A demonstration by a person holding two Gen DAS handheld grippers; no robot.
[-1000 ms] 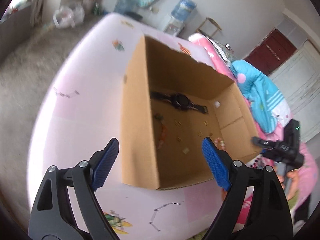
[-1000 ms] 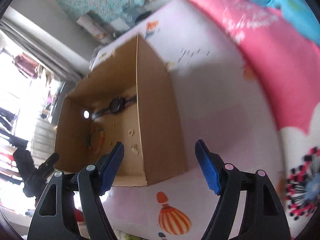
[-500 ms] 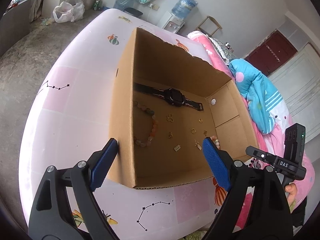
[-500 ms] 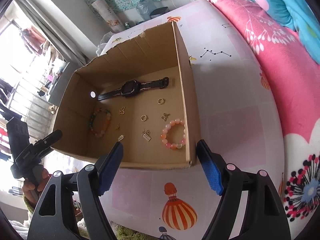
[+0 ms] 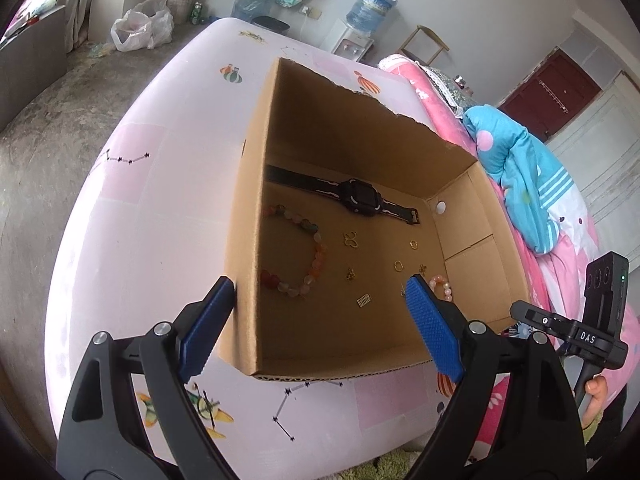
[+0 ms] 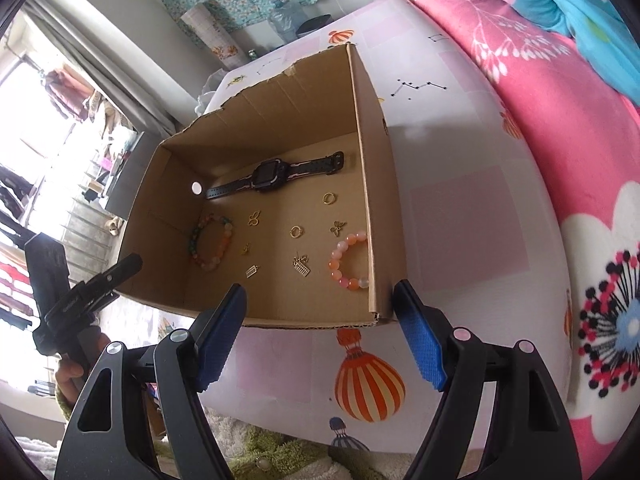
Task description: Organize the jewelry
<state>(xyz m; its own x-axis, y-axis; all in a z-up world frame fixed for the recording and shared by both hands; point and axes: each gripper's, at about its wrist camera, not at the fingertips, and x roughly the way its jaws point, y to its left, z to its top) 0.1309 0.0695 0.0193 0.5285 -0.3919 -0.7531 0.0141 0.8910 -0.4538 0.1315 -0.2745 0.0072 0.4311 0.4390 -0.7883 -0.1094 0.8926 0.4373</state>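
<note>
An open cardboard box stands on a pink printed sheet. On its floor lie a black watch, a multicoloured bead bracelet, a pink bead bracelet and several small gold charms and rings. My left gripper hangs open over the box's near left corner, one finger outside the wall. It holds nothing. My right gripper is open and empty above the near right corner. Its right finger is outside the wall. In the left wrist view the pink bracelet is half hidden behind a finger.
The pink sheet runs round the box, with bare concrete floor beyond its left edge. A pink flowered quilt and a blue blanket lie on the right. A water dispenser stands at the back wall.
Both views have cleared from blur. The box now sits larger and more centred between each pair of fingers, and its whole floor shows. Both grippers stay open and empty.
</note>
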